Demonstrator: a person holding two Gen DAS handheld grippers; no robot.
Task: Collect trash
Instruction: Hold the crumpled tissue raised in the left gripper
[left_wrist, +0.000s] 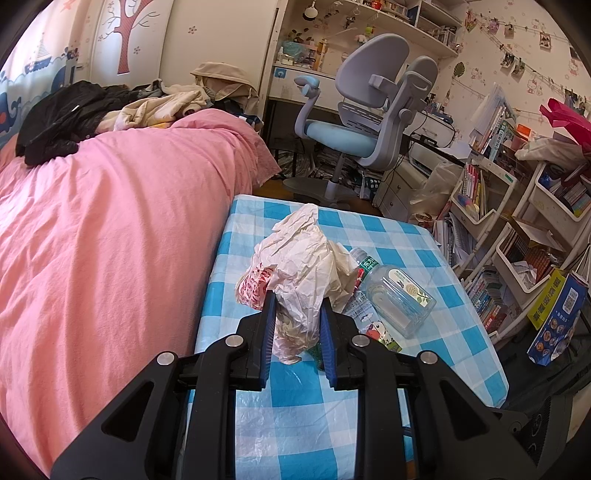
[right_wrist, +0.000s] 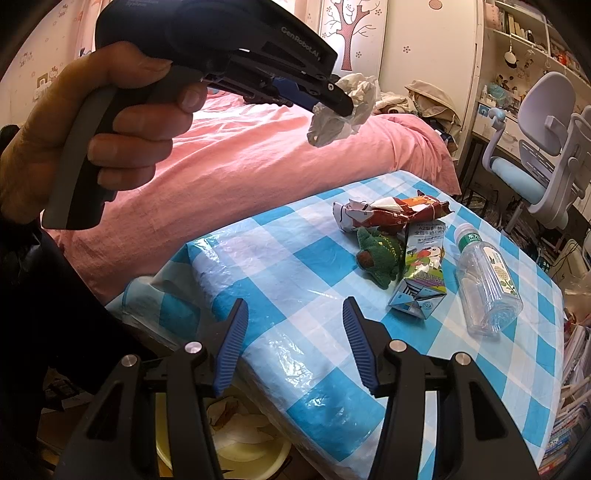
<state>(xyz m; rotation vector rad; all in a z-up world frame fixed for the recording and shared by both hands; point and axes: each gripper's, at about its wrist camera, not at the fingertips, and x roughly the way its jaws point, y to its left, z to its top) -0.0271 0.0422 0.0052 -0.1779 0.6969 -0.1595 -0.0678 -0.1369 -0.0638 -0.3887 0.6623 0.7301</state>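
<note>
My left gripper is shut on a crumpled white plastic bag and holds it up above the blue-checked table. From the right wrist view the left gripper holds that bag high over the pink bed. My right gripper is open and empty above the table's near edge. On the table lie a crumpled brown snack wrapper, a green plush toy, a flattened milk carton and a clear empty plastic bottle. The bottle also shows behind the bag.
A yellow bin with paper scraps stands on the floor below the table's near edge. A pink bed runs along the table's left side. A grey and blue desk chair and crowded book racks stand beyond and to the right.
</note>
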